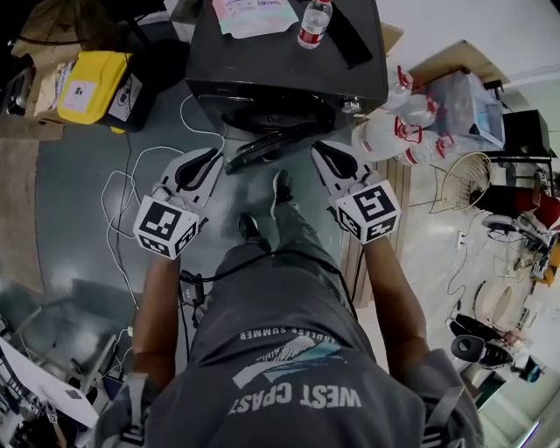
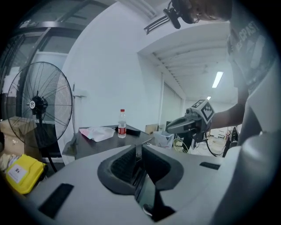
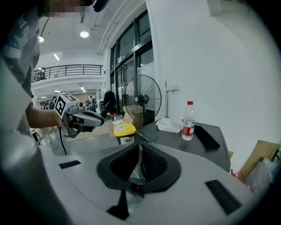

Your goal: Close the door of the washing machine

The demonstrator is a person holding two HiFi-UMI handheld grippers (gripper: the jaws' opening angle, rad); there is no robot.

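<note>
In the head view a black washing machine (image 1: 280, 61) stands in front of me, and its dark door (image 1: 264, 145) hangs open from the front. My left gripper (image 1: 213, 156) is shut and empty, just left of the door's outer edge. Just right of the door, my right gripper (image 1: 319, 149) is also shut with nothing in it. Both point toward the machine, and neither visibly touches the door. The left gripper view shows its jaws (image 2: 137, 151) closed together, with the machine's top (image 2: 105, 143) beyond. The right gripper view shows the same for its jaws (image 3: 140, 154).
A water bottle (image 1: 314, 24) and white wrapping (image 1: 254, 13) lie on the machine's top. A yellow case (image 1: 92, 83) and a standing fan (image 2: 37, 105) are on the left. White cable (image 1: 122, 188) loops over the floor. Plastic jugs (image 1: 394, 131) and a wire basket (image 1: 464, 179) stand on the right.
</note>
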